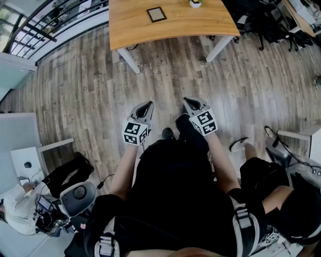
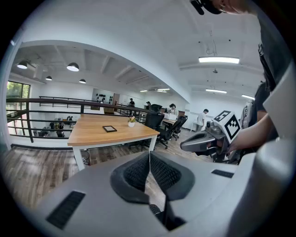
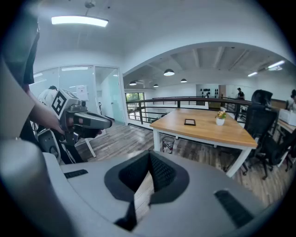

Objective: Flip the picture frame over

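Observation:
A small dark picture frame [image 1: 156, 14] lies flat on a wooden table [image 1: 125, 25] well ahead of me across the plank floor; the frame [image 2: 109, 128] also shows in the left gripper view, and the frame [image 3: 190, 122] in the right gripper view. My left gripper [image 1: 146, 106] and right gripper [image 1: 189, 103] are held side by side in front of my body, far from the table, both shut with nothing between the jaws. In its own view the left gripper [image 2: 149, 155] has its pads together. The right gripper [image 3: 149, 155] looks the same.
A small potted plant [image 1: 195, 3] stands on the table near the frame. Office chairs [image 1: 271, 22] crowd the far right. A railing [image 1: 35, 30] runs along the far left. Another chair and gear [image 1: 75, 196] sit at my near left, a seated person's legs at my right.

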